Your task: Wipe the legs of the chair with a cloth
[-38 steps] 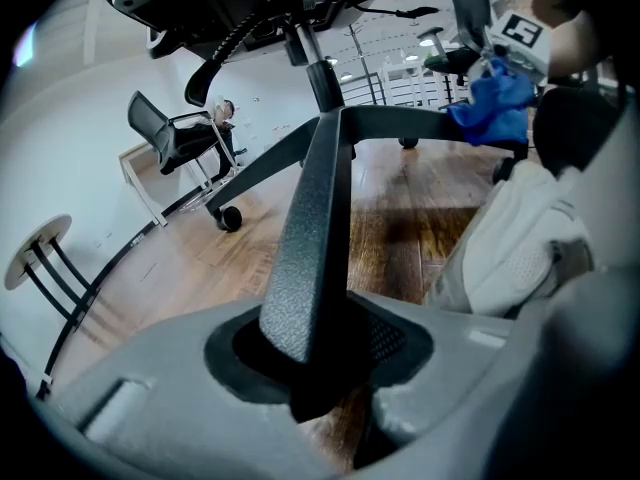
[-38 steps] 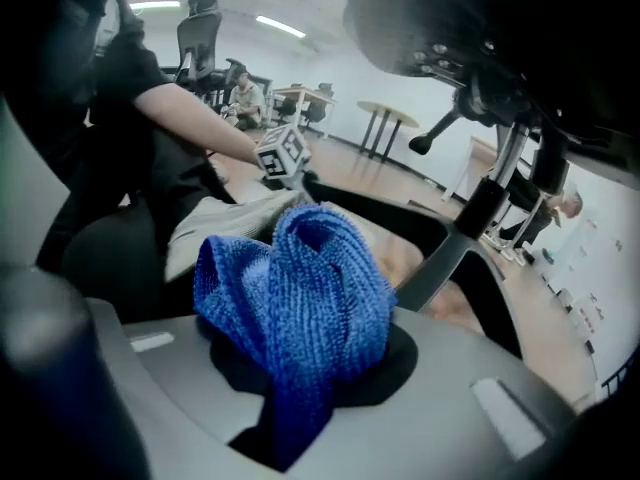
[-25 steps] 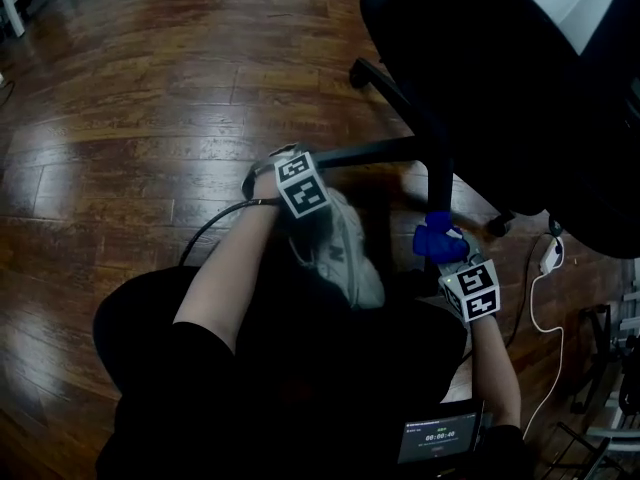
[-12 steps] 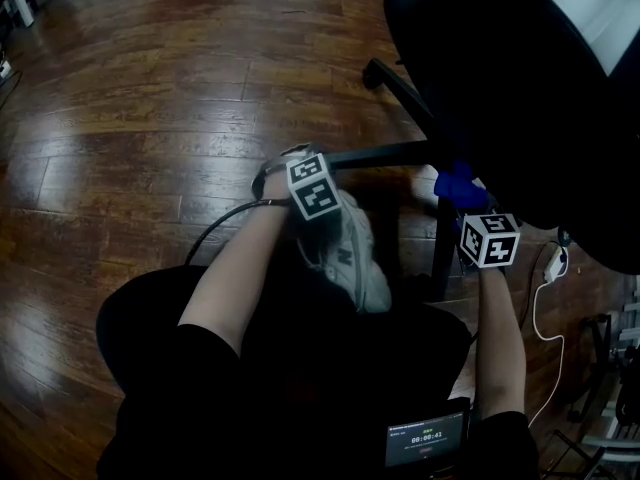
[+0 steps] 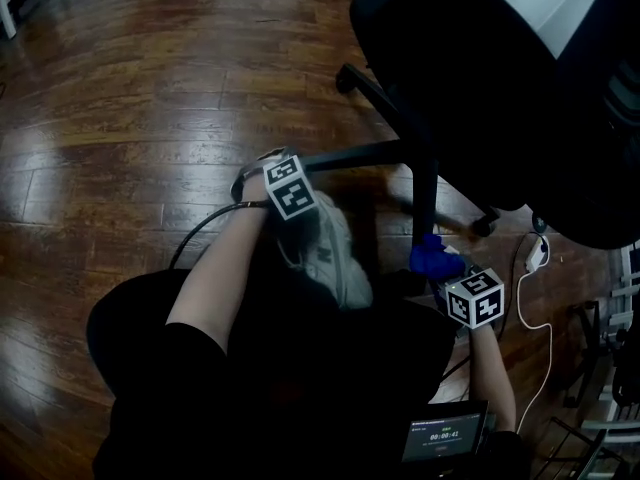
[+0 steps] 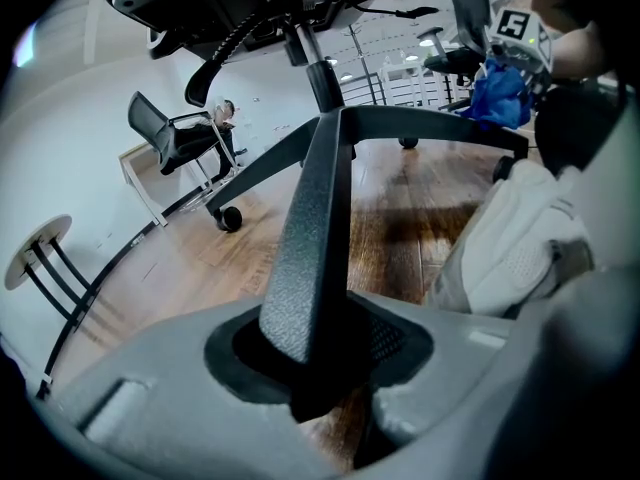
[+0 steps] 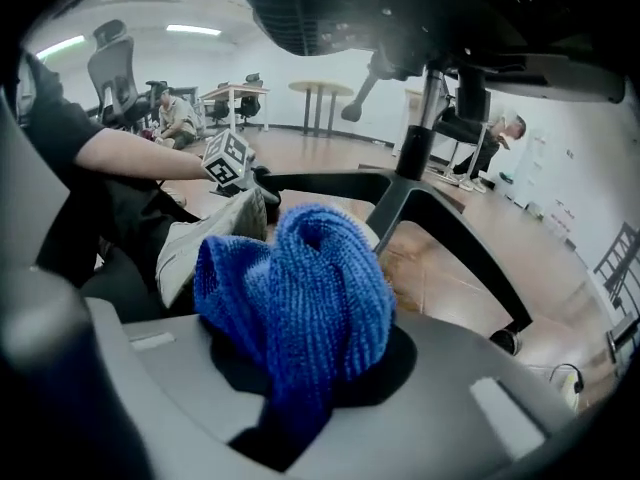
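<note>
Outward from the chair hub (image 5: 425,153), one leg (image 5: 424,203) has been wiped by the right gripper's (image 7: 300,368) clenched cloth (image 7: 300,288); a second leg (image 6: 310,238) is clamped in the left gripper (image 6: 315,368).

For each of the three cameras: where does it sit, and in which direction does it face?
Head view: on the person's head, facing steeply down at the floor and chair leg; left forearm and right forearm show.
Left claw view: on the left claw, facing along the chair leg it clamps; the white shoe shows.
Right claw view: on the right claw, facing past the blue cloth it grips; the left forearm shows.
Shared: all three show the white shoe.
</note>
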